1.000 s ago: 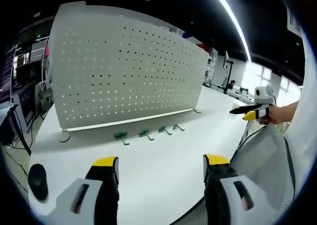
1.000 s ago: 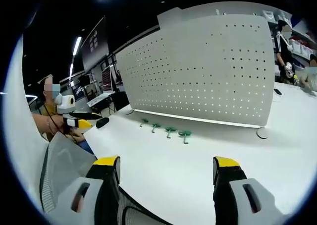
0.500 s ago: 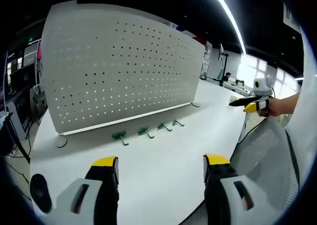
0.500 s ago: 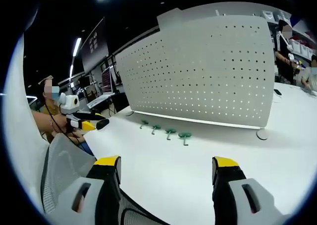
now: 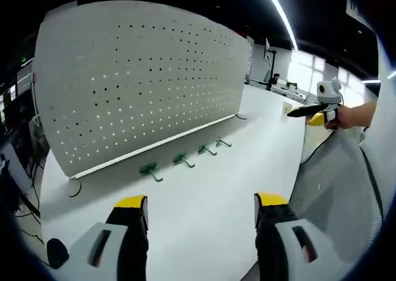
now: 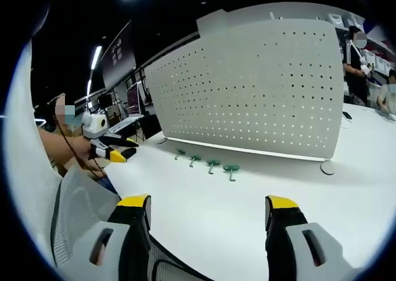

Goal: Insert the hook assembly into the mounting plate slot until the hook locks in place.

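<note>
The left tongs (image 5: 201, 210) stand spread and empty in the left gripper view, their yellow-tipped jaws rising over bare white worktop (image 5: 204, 188). Straight ahead and well apart from them lies a row of four green hooks (image 5: 182, 160), strung along the foot of the upright perforated mounting plate (image 5: 136, 77). The row runs from near left to far right, and each hook's shank points back out toward the tongs, away from the plate. The nearest hook (image 5: 150, 169), the one at the left end, sits a little left of the line between the jaws. The right tongs (image 5: 306, 111) show at the far right, held in a hand off the worktop edge; I cannot tell from here how their jaws stand.

In the right gripper view, the right tongs (image 6: 207, 210) are likewise spread and hold nothing. The hooks (image 6: 207, 162) lie ahead and well apart, just before the plate (image 6: 260, 83), with the largest-looking hook (image 6: 231, 169) at the right end close to the centre line. The left tongs (image 6: 117, 151) hang at the left, beside the worktop (image 6: 247, 194).

Neither pair is clearly nearer; either, I judge, must travel forward and down to a hook before any insertion.
</note>
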